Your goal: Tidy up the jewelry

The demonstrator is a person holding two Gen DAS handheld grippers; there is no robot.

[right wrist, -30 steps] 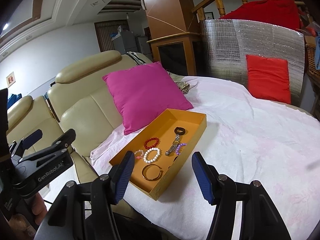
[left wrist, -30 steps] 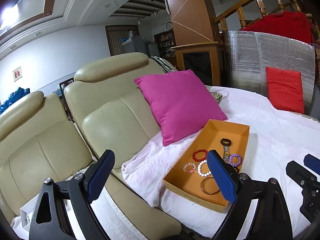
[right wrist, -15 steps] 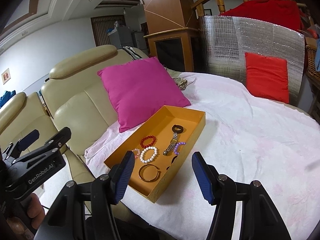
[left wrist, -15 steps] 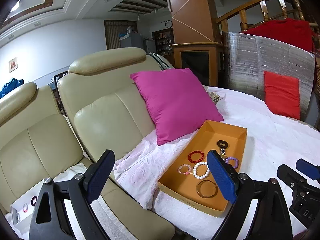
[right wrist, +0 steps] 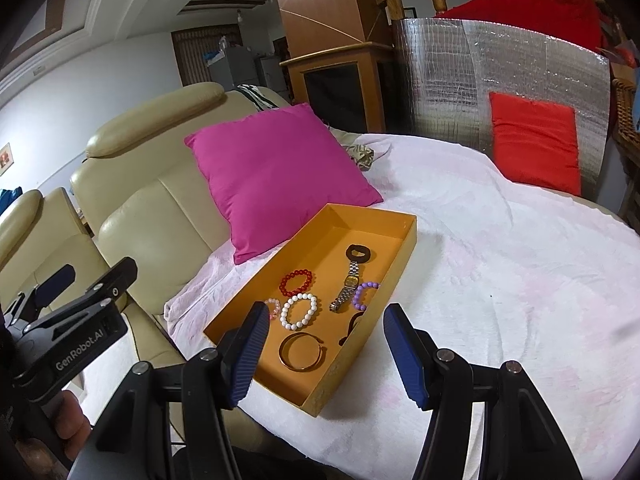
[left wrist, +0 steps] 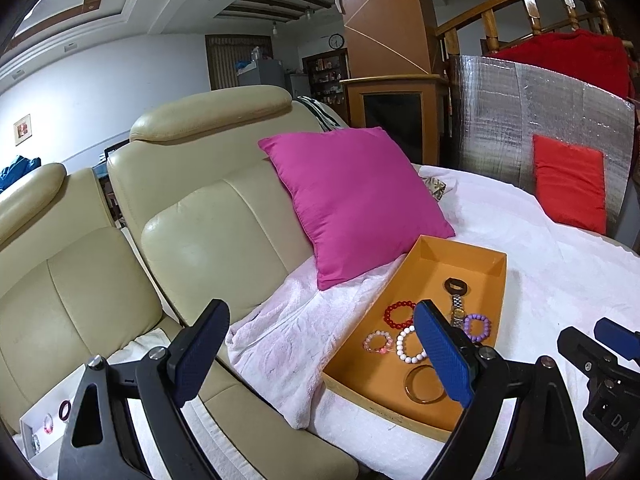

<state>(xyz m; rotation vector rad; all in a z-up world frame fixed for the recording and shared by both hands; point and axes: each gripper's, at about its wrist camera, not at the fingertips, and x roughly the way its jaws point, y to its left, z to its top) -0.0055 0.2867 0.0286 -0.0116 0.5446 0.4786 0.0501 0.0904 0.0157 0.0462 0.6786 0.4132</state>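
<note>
Orange tray (right wrist: 394, 254) sitting on the white blanket (right wrist: 500, 280), just ahead of the right gripper (right wrist: 324, 354), long axis running away up-right toward the pink pillow (right wrist: 276, 168). Inside, nearest first: gold bangle (right wrist: 301, 351) right by the left pad, then white bead bracelet (right wrist: 299, 311) with a small pink bracelet (right wrist: 273, 307) to its left, red bead bracelet (right wrist: 296, 282) a bit further. Watch (right wrist: 349, 286) lying lengthwise along the tray, purple bracelet (right wrist: 366, 294) touching its right side, black ring-shaped thing (right wrist: 359, 252) at its far end. Far half of the tray bare.

Right gripper spread wide, holding nothing, hovering over the near corner. Left gripper (left wrist: 322, 354) also spread and holding nothing, tray ahead and to its right, cream sofa (left wrist: 200, 216) straight ahead. Small white box (left wrist: 30, 426) low on its left, with a dark ring (left wrist: 65, 409) and a pink one (left wrist: 48, 424) in it.
</note>
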